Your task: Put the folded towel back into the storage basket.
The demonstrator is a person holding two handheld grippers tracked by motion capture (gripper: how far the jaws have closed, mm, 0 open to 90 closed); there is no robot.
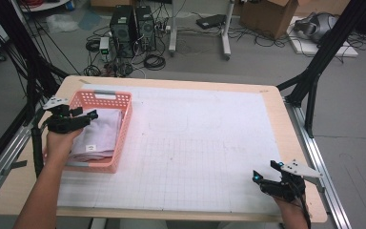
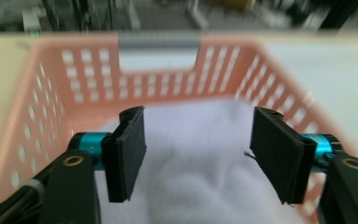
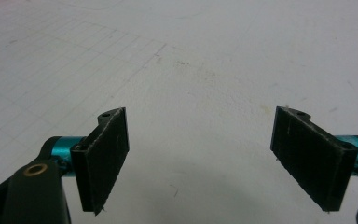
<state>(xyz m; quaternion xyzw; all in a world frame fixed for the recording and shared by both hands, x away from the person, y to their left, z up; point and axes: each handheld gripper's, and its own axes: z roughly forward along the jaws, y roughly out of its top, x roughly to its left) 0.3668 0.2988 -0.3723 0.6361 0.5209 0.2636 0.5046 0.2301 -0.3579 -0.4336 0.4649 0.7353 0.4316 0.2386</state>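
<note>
Folded white cloth [image 1: 99, 134] lies inside the pink basket [image 1: 124, 125] at the table's left side, its label facing up. Left gripper [image 1: 89, 115] hangs just over the cloth, jaws apart with nothing between the pads [image 2: 127, 154]; cloth visible below the gap. Right gripper [image 1: 262, 175] rests near the right front corner of the white mat [image 1: 205, 143], jaws wide, empty, well apart from the basket. Judgement: the cloth looks stowed, or else a pick-up has not begun; I cannot tell which
</note>
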